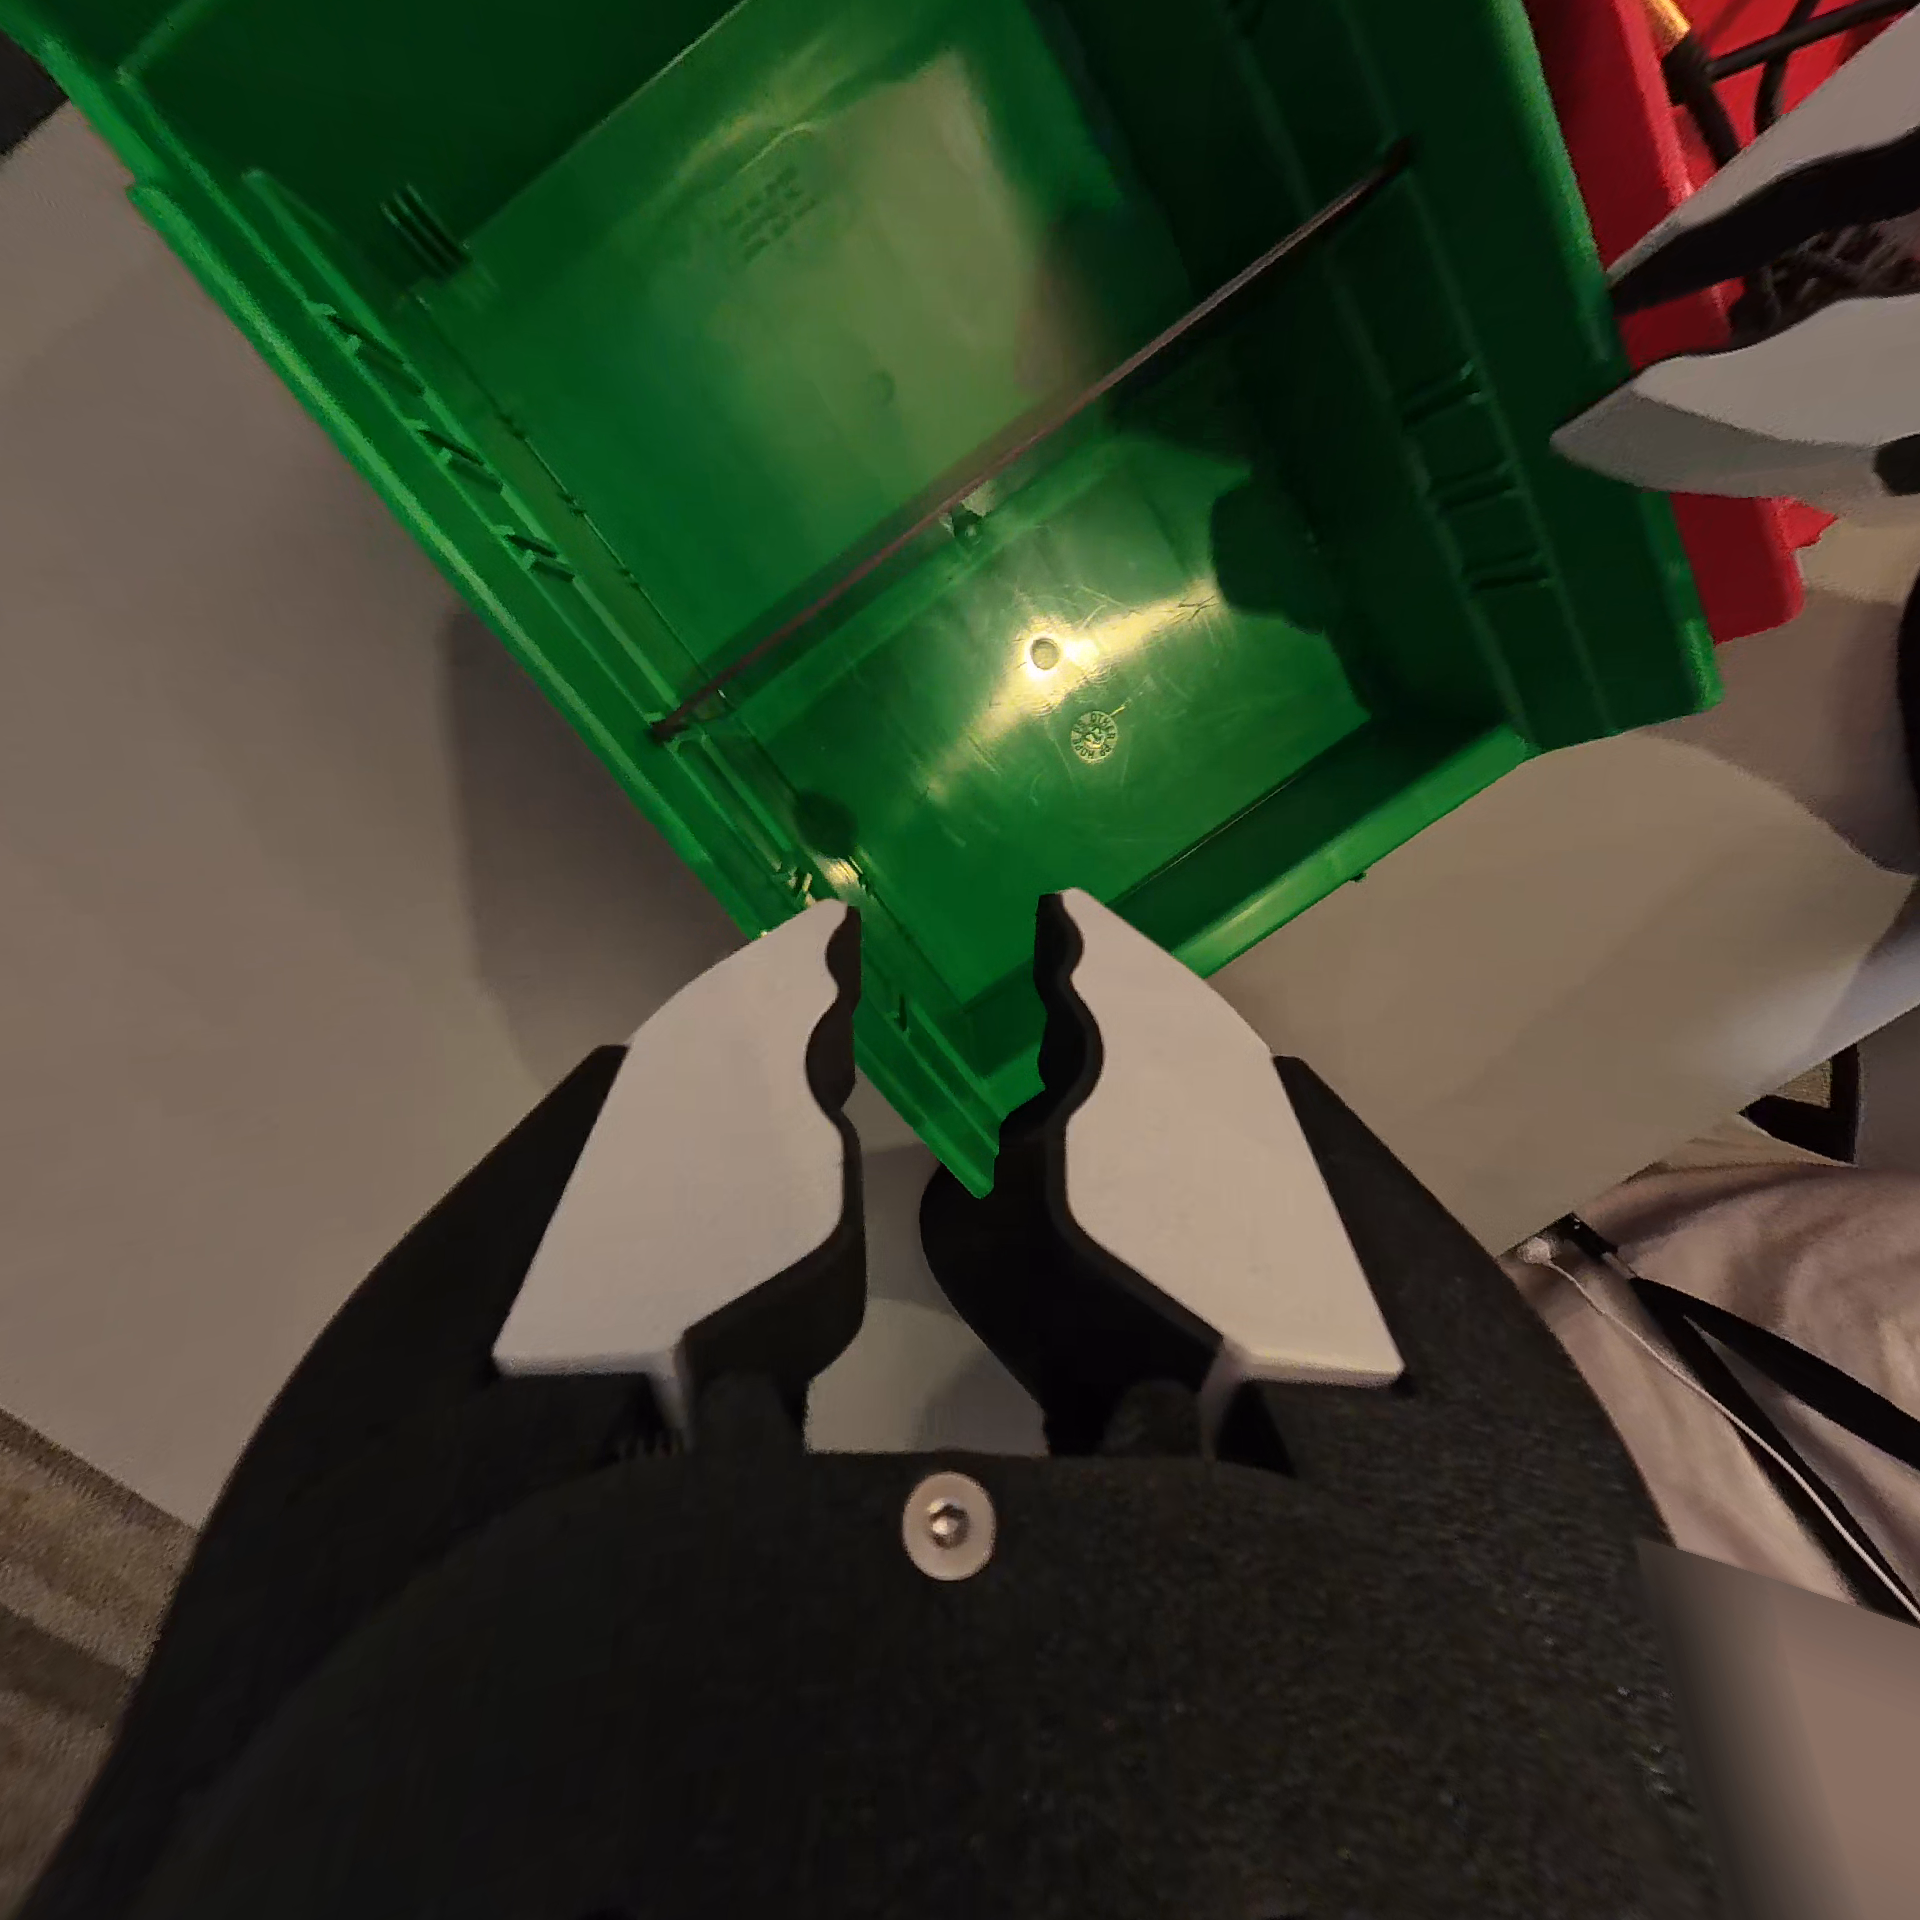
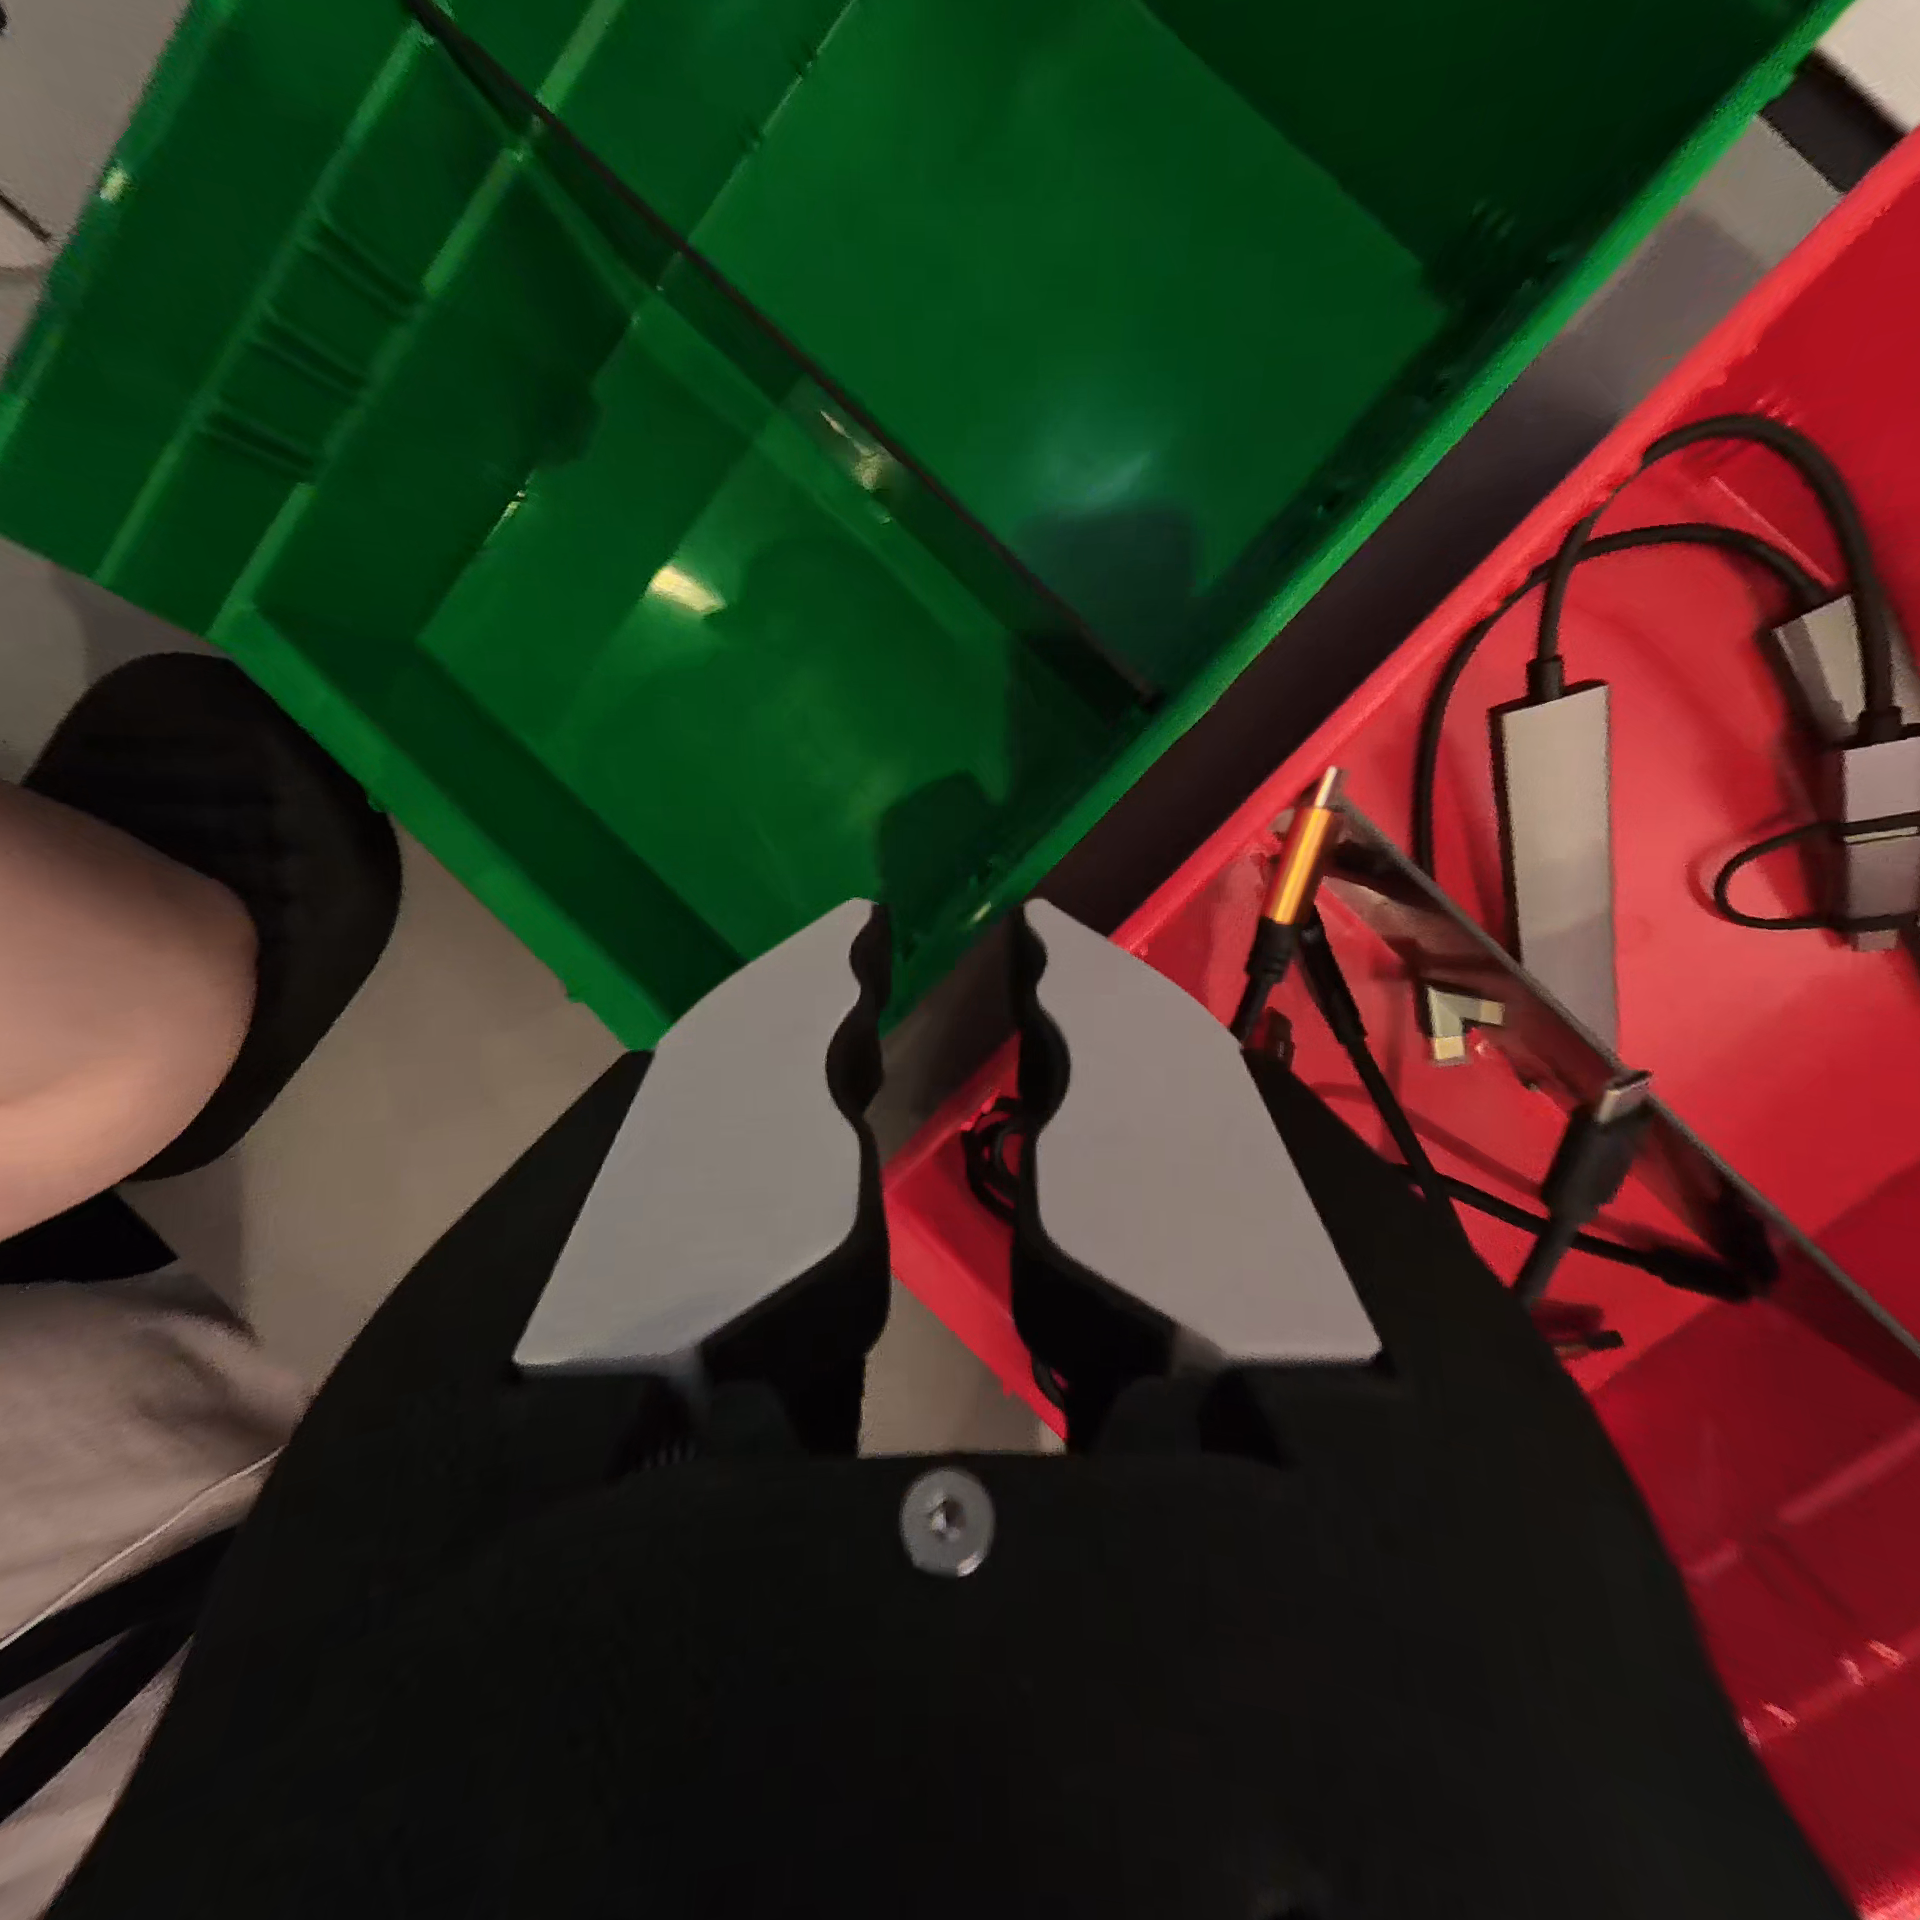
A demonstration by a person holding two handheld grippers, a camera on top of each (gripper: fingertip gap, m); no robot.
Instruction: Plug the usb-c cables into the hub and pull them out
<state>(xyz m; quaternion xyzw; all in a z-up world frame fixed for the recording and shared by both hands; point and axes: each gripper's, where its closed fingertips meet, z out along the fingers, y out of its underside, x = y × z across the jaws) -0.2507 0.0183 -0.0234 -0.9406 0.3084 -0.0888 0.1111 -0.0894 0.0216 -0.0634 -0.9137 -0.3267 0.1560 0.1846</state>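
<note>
A red bin holds a grey usb hub, a second grey hub and black cables. An orange-sleeved usb-c plug and a black usb-c plug lean on a clear divider in the bin. None of them is held. My right gripper is open and empty, above the gap between the green and red bins; it also shows in the left wrist view. My left gripper is open and empty over the near corner of the green bin.
The green bin is empty apart from a clear divider across it, and stands side by side with the red bin on a pale table. A person's hand with a black cuff is at the left edge. Measured from the fingertips, the black usb-c plug is 9 cm or so from the right gripper and 25 cm from the left.
</note>
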